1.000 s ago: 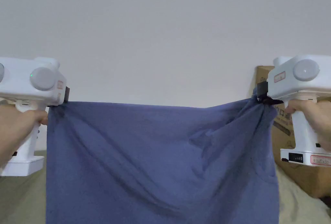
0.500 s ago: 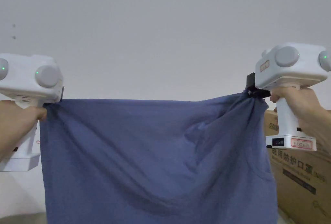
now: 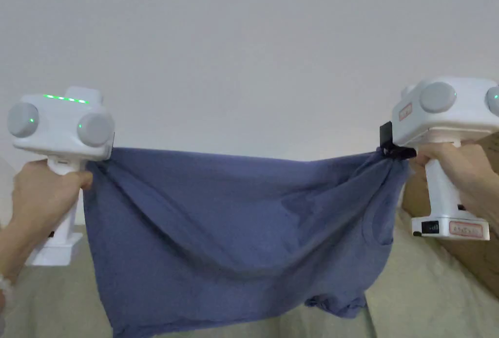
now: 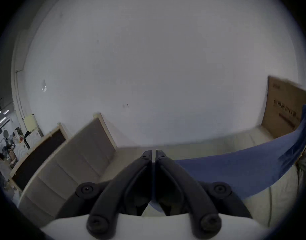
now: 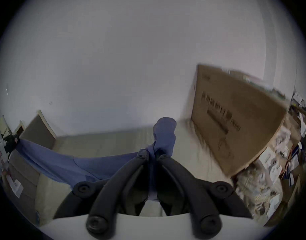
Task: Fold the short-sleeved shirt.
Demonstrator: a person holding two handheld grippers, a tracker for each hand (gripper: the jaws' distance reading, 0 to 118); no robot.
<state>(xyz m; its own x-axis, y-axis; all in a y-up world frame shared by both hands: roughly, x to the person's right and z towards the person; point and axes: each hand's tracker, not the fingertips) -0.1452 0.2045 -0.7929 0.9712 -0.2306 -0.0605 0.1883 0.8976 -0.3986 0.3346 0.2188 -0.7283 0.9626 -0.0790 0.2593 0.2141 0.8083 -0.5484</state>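
A blue short-sleeved shirt (image 3: pixel 234 227) hangs spread in the air between my two grippers, its lower edge bunched just above the beige surface. My left gripper (image 3: pixel 105 146) is shut on the shirt's upper left corner; its jaws (image 4: pixel 153 154) meet with a thin strip of blue cloth (image 4: pixel 235 171) running off to the right. My right gripper (image 3: pixel 390 149) is shut on the upper right corner, where the cloth gathers into folds. In the right gripper view, a wad of the shirt (image 5: pixel 164 136) sticks out past the closed jaw tips (image 5: pixel 152 152).
A beige cloth-covered surface (image 3: pixel 429 295) lies below the shirt. A large brown cardboard box (image 5: pixel 235 122) stands at the right against the white wall. Grey panels with pale frames (image 4: pixel 76 157) lean at the left. Clutter of papers (image 5: pixel 278 165) lies beyond the box.
Both grippers have come lower with the shirt; the top edge now sags in the middle, and the bottom hem and the beige surface beneath have come into sight. Head camera tilted down.
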